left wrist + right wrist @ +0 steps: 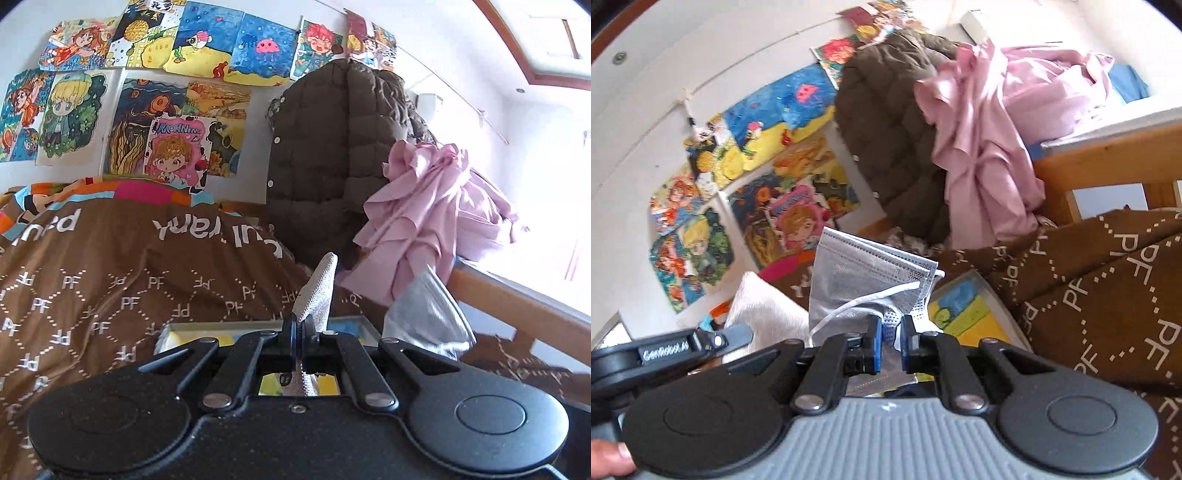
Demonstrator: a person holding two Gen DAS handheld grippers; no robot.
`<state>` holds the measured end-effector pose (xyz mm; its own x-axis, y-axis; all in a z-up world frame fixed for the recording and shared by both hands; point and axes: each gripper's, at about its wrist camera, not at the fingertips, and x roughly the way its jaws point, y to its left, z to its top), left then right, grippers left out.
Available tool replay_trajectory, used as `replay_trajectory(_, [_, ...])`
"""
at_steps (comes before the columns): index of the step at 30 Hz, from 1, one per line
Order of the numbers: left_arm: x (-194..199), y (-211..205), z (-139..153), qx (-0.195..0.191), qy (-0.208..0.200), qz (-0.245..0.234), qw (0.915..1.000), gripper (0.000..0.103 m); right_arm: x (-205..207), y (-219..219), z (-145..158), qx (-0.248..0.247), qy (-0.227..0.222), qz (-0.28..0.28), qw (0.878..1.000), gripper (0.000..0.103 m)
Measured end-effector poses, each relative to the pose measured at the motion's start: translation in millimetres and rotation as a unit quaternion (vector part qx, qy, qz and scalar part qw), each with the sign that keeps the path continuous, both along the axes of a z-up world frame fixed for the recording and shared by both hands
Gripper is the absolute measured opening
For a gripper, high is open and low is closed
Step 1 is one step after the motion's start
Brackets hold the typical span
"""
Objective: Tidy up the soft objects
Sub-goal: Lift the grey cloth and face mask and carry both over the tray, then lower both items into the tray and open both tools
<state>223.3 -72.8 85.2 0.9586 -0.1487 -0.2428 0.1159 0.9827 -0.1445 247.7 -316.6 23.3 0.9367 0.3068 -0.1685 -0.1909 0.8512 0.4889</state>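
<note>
In the left wrist view my left gripper [300, 326] is shut on a pale woven cloth [318, 291], whose corner stands up between the jaws. To its right hangs a grey face mask [424, 314]. The right wrist view shows my right gripper [890, 330] shut on that grey pleated face mask [871, 277], its white ear loop [857, 306] dangling. The pale cloth [764, 310] and the left gripper [716, 341] appear at the left. Both items are held over a shallow box with a yellow and blue picture [964, 314], also seen as the box [354, 325] under the left gripper.
A brown quilt with white PF lettering [110, 295] covers the bed and rises at the right as the quilt [1108, 295]. A brown puffer jacket [332, 147] and pink fabric [424, 206] hang behind. A wooden rail [1108, 162] runs at the right. Drawings [147, 92] cover the wall.
</note>
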Motion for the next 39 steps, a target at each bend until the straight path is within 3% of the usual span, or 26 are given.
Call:
replay_trajectory(10, [69.6,-11.8,-55.4,-0.02,0.067,0.02,0.9974,0.002,46.3,3.4,-37.1,-0.005,0.085,-0.005,0.996,0.011])
replay_trajectory(17, [75.0,1.6,-80.2,-0.004,0.08,0.042,0.9959,0.003,58.8,18.2,-64.7,-0.029,0.129,0.018,0.991,0.012])
replay_trajectory(19, [74.8,4.4,-83.2,-0.001,0.085,0.05,0.9951,0.005,58.0,19.7,-62.8,-0.033,0.129,0.013,0.991,0.017])
replay_trajectory(21, [74.3,6.5,-85.7,0.0,0.097,0.066,0.9931,0.012,57.0,23.7,-61.0,-0.048,0.127,0.011,0.991,0.026])
replay_trajectory(25, [72.7,10.6,-88.9,0.006,0.129,0.083,0.9882,0.023,53.4,21.7,-60.4,-0.047,0.135,0.015,0.99,0.033])
replay_trajectory(27, [67.9,11.4,-87.8,0.009,0.135,0.089,0.9869,0.043,51.2,19.6,-56.1,-0.049,0.131,0.014,0.99,0.042])
replay_trajectory(30, [53.6,11.7,-82.0,0.009,0.12,0.094,0.9884,0.063,42.4,13.9,-49.5,-0.052,0.118,0.006,0.992,0.054])
replay_trajectory(39, [8.4,12.8,-55.5,-0.007,0.092,0.092,0.9915,0.084,6.8,5.6,-22.5,-0.06,0.086,-0.001,0.995,0.077])
